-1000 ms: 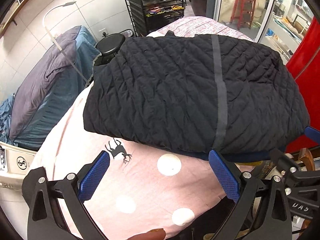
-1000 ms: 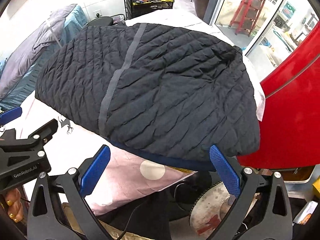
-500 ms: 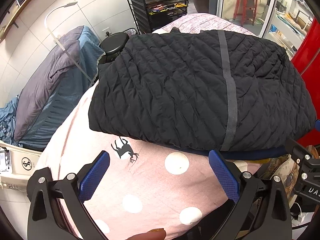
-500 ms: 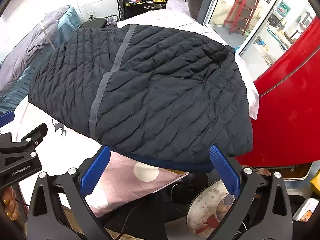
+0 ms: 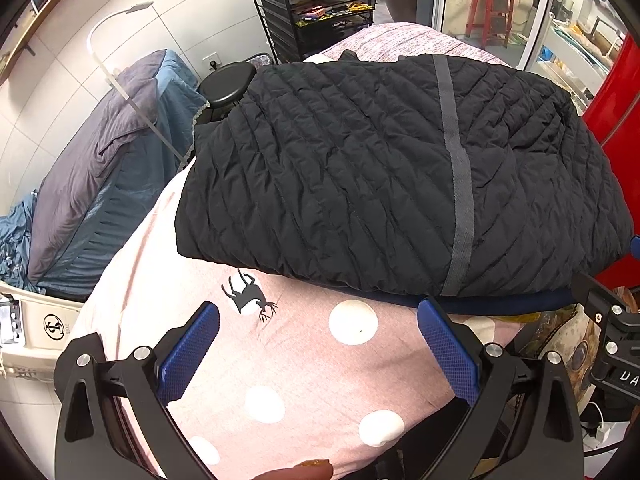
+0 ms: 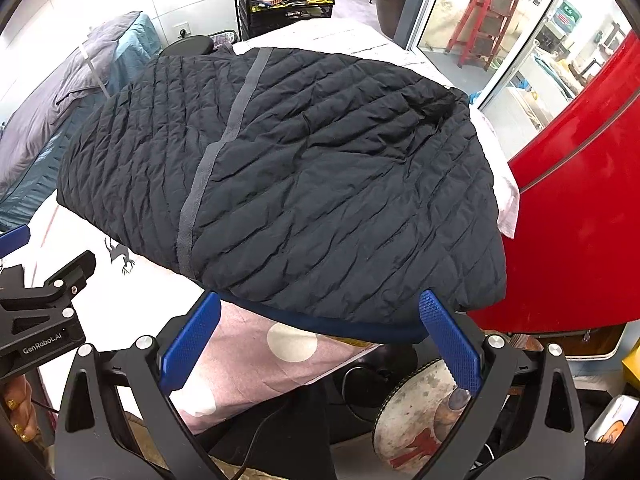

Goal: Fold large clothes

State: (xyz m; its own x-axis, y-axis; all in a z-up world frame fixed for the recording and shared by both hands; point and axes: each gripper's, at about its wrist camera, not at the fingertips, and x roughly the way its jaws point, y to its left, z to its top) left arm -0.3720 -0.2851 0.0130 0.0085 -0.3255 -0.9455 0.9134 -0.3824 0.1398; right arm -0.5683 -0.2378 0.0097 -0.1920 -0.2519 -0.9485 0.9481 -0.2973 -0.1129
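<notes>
A black quilted jacket (image 5: 380, 184) with a grey stripe lies folded into a thick block on a table covered by a pink polka-dot cloth (image 5: 320, 368); a navy hem shows along its near edge. It also shows in the right wrist view (image 6: 300, 184). My left gripper (image 5: 320, 344) is open and empty over the bare cloth just short of the jacket's near edge. My right gripper (image 6: 320, 336) is open and empty at the jacket's near right corner, by the table edge.
A red cabinet (image 6: 580, 220) stands close on the right. A bed with grey-blue bedding (image 5: 100, 160) and a black stool (image 5: 228, 84) are on the left. A black wire cart (image 5: 320, 12) stands at the back. A round stool and cables (image 6: 420, 420) lie below the table edge.
Both grippers have drawn back and risen slightly from the jacket, so more pink cloth shows in front of it. The jacket has not moved. Both stay open.
</notes>
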